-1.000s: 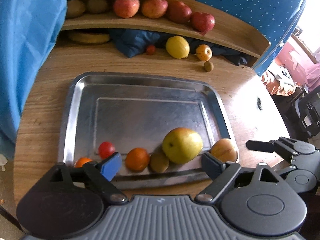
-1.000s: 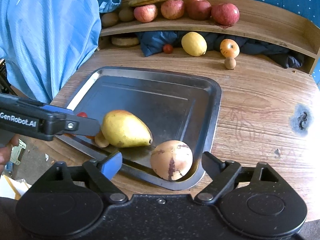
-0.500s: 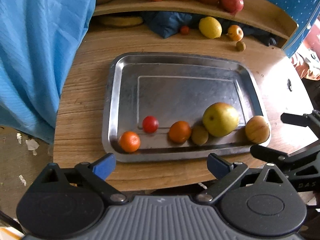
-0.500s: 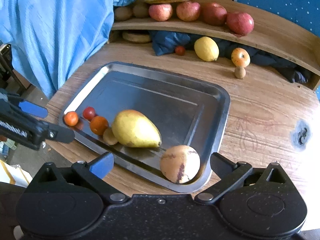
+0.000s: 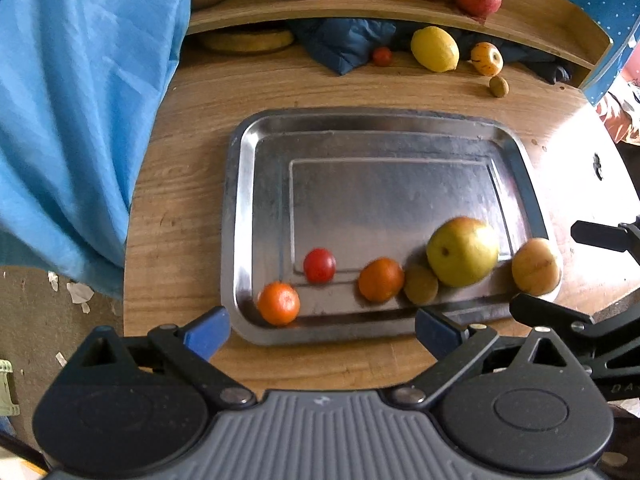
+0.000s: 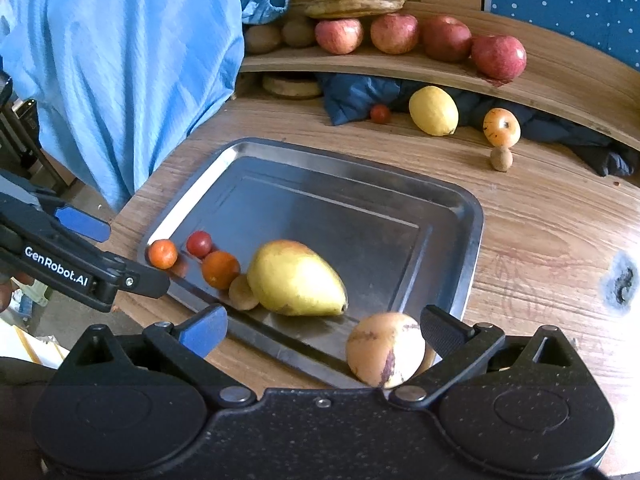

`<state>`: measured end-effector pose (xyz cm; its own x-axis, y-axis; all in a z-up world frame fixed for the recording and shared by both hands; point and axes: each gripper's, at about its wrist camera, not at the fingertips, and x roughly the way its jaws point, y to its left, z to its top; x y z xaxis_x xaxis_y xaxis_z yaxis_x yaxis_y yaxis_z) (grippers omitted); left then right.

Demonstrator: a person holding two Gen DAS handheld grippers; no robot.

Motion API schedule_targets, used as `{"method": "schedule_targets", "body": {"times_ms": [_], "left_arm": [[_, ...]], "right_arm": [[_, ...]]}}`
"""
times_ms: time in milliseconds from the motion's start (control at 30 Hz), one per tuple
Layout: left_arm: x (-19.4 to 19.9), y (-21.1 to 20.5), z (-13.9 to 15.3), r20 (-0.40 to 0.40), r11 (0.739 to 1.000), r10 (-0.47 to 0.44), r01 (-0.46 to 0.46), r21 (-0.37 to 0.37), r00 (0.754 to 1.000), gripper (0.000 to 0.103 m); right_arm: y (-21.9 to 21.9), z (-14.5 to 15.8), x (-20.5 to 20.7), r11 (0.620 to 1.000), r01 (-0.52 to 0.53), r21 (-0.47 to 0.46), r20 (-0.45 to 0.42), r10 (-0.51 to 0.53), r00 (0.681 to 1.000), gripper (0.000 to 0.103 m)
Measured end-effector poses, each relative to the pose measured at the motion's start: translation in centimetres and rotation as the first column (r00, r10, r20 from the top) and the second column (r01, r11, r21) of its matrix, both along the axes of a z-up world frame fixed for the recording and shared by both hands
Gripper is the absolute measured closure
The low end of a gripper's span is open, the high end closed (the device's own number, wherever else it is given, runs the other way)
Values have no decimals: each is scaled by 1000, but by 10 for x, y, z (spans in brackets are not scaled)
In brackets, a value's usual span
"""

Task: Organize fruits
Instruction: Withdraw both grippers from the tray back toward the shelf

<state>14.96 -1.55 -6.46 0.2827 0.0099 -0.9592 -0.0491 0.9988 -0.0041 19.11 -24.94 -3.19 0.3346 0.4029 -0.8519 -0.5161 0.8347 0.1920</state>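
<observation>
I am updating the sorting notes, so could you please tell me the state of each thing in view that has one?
left gripper: open, empty, jaws just widened.
right gripper: open, empty, jaws just widened.
metal tray: flat on the table, six fruits along its near edge.
pear: lying on its side, touching the kiwi.
lemon: on the table, outside the tray.

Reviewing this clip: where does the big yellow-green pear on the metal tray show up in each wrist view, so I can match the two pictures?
Left wrist view: the pear sits right of centre, near the tray's front edge, touching a small brown fruit on its left.
Right wrist view: the pear lies at centre, stem end pointing right, with the same brown fruit against its left side.
Shared landmark: the yellow lemon behind the tray.
</observation>
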Motion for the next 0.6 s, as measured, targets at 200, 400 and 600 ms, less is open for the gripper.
{"method": "schedule_targets", "body": {"times_ms": [200, 400, 600], "left_arm": [[25, 0, -3, 1, 1000, -24, 24, -10, 1000, 2], [51, 1, -9, 2, 999, -31, 31, -28, 1000, 2], [75, -3, -14, 6, 998, -57, 57, -35, 998, 2]], "right_arm": [[-1, -1, 16, 1000, 27, 5, 0, -27, 1000, 1], [-7, -5, 33, 998, 70, 0, -10, -70, 998, 1], [-15, -10, 49, 992, 123, -14, -9, -123, 992, 1]]}}
